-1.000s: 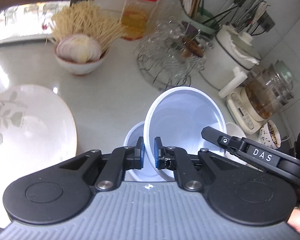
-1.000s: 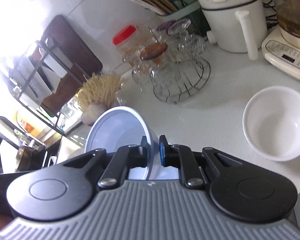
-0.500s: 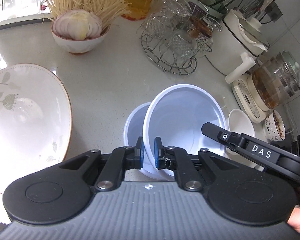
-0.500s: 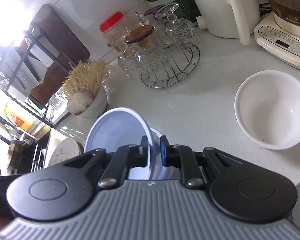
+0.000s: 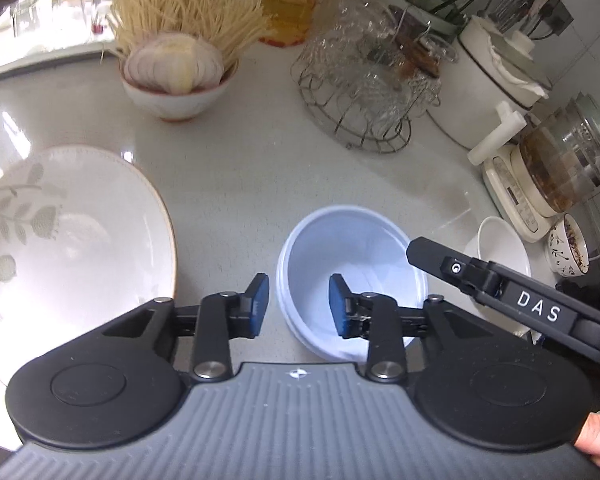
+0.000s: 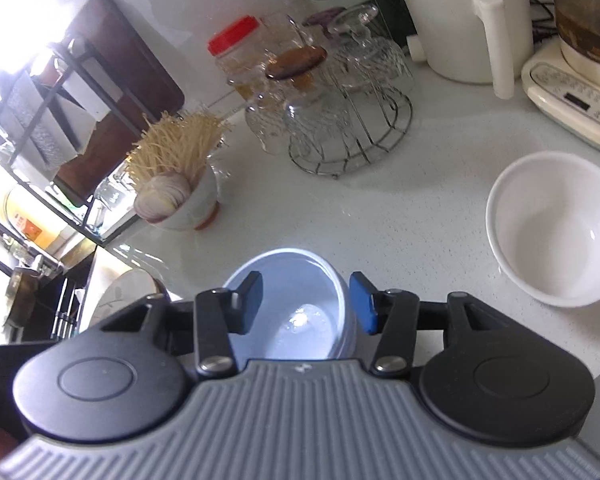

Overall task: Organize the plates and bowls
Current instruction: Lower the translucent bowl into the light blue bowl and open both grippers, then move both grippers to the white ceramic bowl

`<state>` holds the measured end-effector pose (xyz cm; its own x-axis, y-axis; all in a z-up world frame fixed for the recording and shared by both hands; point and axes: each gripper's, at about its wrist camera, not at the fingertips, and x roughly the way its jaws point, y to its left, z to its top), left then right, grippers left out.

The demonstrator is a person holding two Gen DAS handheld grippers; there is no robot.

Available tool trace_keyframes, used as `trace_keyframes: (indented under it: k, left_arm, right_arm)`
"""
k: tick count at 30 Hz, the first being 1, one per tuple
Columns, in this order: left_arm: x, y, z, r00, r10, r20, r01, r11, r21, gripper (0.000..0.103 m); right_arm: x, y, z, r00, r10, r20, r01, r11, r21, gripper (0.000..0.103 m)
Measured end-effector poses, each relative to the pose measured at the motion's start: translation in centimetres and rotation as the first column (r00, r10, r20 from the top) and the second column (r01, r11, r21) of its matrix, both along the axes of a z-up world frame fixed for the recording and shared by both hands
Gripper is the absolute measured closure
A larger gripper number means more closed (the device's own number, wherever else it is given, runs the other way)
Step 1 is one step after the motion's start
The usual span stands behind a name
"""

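Glass rack (image 5: pixel 364 92) behind nested bowls (image 5: pixel 352 276)

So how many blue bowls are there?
2. The inner blue bowl sits nested in the outer blue bowl, only its rim showing, on the counter right of the plate.

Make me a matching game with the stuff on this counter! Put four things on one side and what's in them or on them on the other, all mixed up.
Things:
1. big plate
2. blue bowl
3. jar
4. wire rack

Descriptions:
A. red lid
B. holds upturned glasses
C. leaf pattern
D. nested in another blue bowl

Pairs: 1-C, 2-D, 3-A, 4-B
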<state>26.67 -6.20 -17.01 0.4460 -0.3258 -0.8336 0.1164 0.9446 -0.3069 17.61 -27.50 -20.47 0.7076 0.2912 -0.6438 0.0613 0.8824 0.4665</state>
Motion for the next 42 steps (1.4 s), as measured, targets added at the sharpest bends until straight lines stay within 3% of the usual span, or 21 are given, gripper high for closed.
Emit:
trace_keyframes:
  k: [7, 20, 31, 42]
  left_arm:
    - [-0.3, -1.2, 3.2, 0.995, -0.054, 0.082, 0.053, 0.998, 0.020, 0.065]
    - [-1.4, -4.4, 9.0, 0.971, -0.126, 0.202, 0.134, 0.991, -0.028, 0.065]
    - [-2.2, -7.1, 9.6, 0.953, -0.211, 0.218, 0.222, 0.975, -0.028, 0.065]
    - [-1.9, -10.1, 8.5, 0.940, -0.272, 0.207, 0.289, 0.956, -0.053, 0.065]
  right_arm:
    - [-0.8, -1.0, 2.3, 0.995, -0.053, 0.086, 0.054, 0.998, -0.009, 0.051]
    - [-3.1, -3.1, 7.2, 0.966, -0.137, 0.220, 0.154, 0.986, -0.060, 0.051]
    - [-5.8, -5.2, 8.5, 0.943, -0.208, 0.258, 0.237, 0.968, -0.087, 0.051]
    - [-7.6, -7.6, 7.6, 0.920, -0.312, 0.239, 0.340, 0.937, -0.086, 0.051]
